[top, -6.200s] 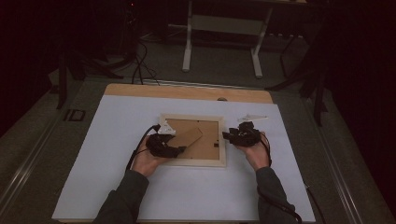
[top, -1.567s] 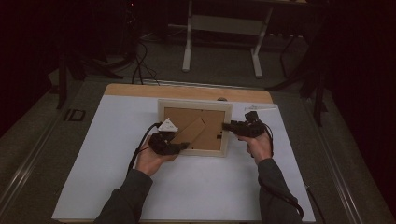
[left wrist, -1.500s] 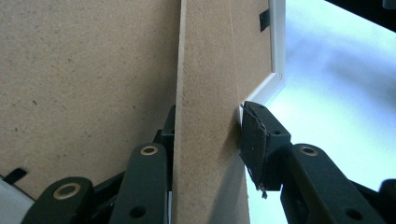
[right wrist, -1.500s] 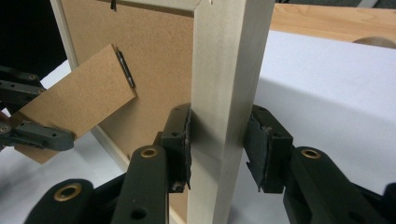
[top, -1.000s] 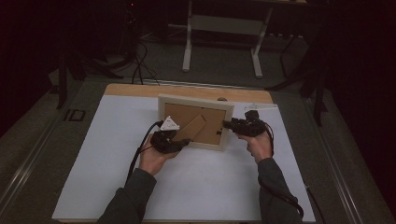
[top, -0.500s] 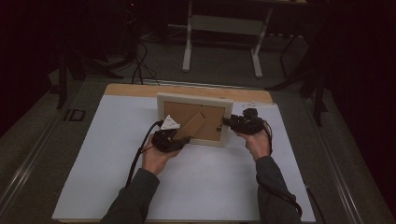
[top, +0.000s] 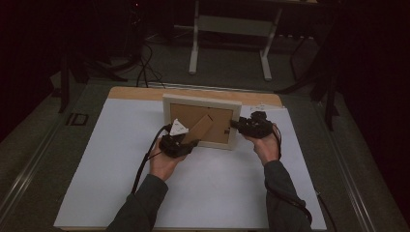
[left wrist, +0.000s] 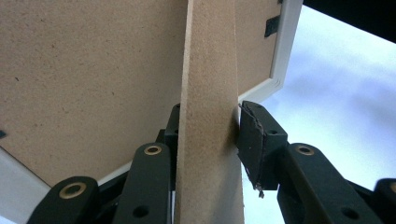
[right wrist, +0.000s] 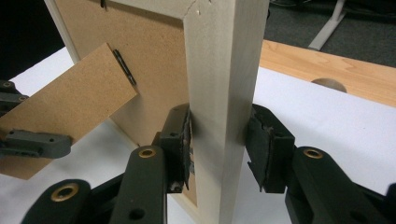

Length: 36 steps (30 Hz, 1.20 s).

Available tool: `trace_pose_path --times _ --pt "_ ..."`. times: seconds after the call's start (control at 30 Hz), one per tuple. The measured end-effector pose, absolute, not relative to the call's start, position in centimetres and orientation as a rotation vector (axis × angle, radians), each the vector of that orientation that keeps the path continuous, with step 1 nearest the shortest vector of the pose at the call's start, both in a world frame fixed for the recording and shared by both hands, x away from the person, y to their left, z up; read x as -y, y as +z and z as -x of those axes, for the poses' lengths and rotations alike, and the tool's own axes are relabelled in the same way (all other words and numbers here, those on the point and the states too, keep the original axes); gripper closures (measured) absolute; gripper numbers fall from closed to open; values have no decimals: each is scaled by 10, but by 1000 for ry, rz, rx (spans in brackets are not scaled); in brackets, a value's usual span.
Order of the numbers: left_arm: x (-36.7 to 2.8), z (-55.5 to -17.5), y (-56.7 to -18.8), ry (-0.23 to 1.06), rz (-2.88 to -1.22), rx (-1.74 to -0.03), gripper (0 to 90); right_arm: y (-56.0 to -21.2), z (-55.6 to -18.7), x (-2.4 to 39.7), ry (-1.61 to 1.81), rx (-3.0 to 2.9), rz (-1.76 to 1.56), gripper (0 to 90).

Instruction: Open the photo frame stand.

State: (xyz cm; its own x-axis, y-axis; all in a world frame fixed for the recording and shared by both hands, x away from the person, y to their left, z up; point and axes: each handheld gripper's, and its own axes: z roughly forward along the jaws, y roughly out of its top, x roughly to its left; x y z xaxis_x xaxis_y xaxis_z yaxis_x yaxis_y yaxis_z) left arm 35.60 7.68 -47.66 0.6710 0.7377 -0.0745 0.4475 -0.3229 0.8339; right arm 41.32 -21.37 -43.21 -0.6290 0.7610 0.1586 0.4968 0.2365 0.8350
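A pale wooden picture frame (top: 200, 101) stands nearly upright on the white table cover, its brown fibreboard back facing the person. Its easel strut (top: 199, 129) swings out toward the lower left. My left gripper (top: 188, 143) is shut on that strut (left wrist: 208, 93), whose two faces sit between the pads (left wrist: 250, 140). My right gripper (top: 237, 124) is shut on the frame's right side bar (right wrist: 224, 70), one pad on the back and one on the front. Both hands rest low on the table, on either side of the frame.
The white sheet (top: 217, 193) covers most of the wooden table, with a bare wood strip (top: 135, 93) at the far edge. A small white scrap (top: 261, 105) lies behind the right gripper. Metal stand legs (top: 193, 53) and cables lie on the floor beyond.
The frame lay flat on its face several seconds ago and now stands nearly upright. Over the last second it tipped up a little more, and the hands barely shifted.
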Motion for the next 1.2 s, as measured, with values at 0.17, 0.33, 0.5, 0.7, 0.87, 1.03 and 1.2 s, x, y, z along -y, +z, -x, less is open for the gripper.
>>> trace_pose_path --times 0.17,0.33,0.5,0.7,0.87,1.03,1.2 --pt "-76 -357 -476 431 -1966 -921 662 -430 -414 211 1333 -2221 -1158 611" --pt "-70 -357 -479 499 -1965 -970 666 -432 -414 203 1296 -2225 -1112 610" --pt "-70 -357 -481 478 -1958 -983 677 -434 -415 200 1273 -2240 -1091 605" --pt "-71 -356 -481 444 -1973 -980 677 -436 -414 202 1280 -2254 -1088 606" --pt "-73 -355 -481 410 -2003 -960 658 -436 -410 202 1285 -2263 -1065 604" --pt "-78 -355 -478 388 -1980 -959 656 -437 -406 202 1302 -2269 -1051 606" --pt "-81 -353 -475 377 -1989 -941 641 -438 -402 202 1311 -2273 -1025 603"
